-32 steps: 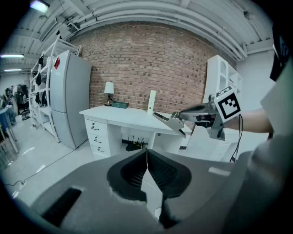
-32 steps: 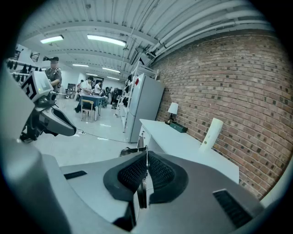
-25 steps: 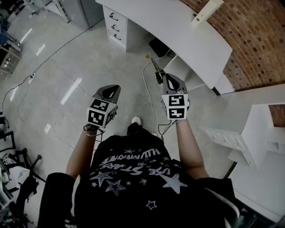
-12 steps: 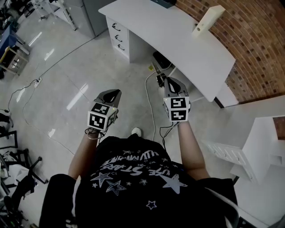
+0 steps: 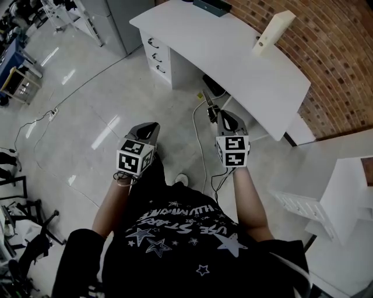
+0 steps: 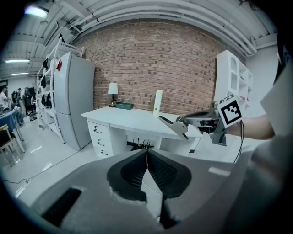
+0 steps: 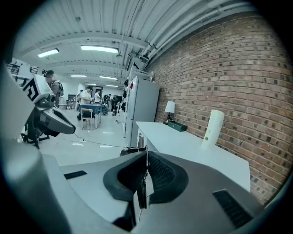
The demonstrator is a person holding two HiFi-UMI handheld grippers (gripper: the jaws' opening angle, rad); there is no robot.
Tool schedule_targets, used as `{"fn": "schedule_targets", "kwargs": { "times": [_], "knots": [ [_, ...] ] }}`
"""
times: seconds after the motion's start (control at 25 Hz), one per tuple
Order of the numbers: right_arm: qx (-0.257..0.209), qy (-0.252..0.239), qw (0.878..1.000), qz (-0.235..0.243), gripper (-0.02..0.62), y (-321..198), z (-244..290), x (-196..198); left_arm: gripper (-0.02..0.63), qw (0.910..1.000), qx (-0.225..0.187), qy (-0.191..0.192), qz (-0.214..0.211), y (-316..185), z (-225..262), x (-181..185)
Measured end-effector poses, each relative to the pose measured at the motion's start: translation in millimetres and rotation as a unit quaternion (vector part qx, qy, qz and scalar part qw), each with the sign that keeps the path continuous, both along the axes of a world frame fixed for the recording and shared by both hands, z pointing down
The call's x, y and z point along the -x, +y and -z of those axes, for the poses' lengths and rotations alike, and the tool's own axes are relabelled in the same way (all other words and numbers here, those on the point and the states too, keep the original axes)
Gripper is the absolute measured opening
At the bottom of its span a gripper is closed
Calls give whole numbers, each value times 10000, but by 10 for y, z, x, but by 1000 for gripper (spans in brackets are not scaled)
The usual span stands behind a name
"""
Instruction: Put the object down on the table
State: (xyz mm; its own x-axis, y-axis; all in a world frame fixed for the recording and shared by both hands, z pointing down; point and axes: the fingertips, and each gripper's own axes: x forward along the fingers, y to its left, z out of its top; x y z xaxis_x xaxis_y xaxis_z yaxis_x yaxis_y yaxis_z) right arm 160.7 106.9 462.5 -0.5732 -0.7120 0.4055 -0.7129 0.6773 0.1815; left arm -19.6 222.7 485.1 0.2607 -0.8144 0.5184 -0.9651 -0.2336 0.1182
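Note:
My right gripper is shut on a thin dark object that sticks out past its tips toward the white desk. In the right gripper view the object shows as a narrow dark strip pinched between the jaws. My left gripper is held level beside it, shut, with its jaws meeting and nothing between them. Both grippers hang over the floor, short of the desk, whose long top runs along a brick wall.
On the desk stand a cream upright box, a green box and a small lamp. Cables trail on the floor by the desk. A grey fridge is at the left and a white shelf unit at the right.
The person has walked closer to the desk, which fills more of the head view. Both grippers stay shut and level, and the right one still holds the thin object.

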Motion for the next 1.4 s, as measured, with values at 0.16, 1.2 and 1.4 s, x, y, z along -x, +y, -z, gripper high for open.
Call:
{"fn": "schedule_targets", "kwargs": {
  "times": [0.16,1.2,1.4],
  "knots": [
    [-16,116,9999,-123,11,-129,-27,37,21,9998,-21,59,-180,-251,-34,76],
    [55,817,9902,-1131,11,-2421,-28,1306,20,9913,44,544,-1194,-2995,-166,1536],
    [65,952,9871,-1285,11,-2600,-50,1455,21,9877,59,572,-1455,-3260,-190,1672]
  ]
}}
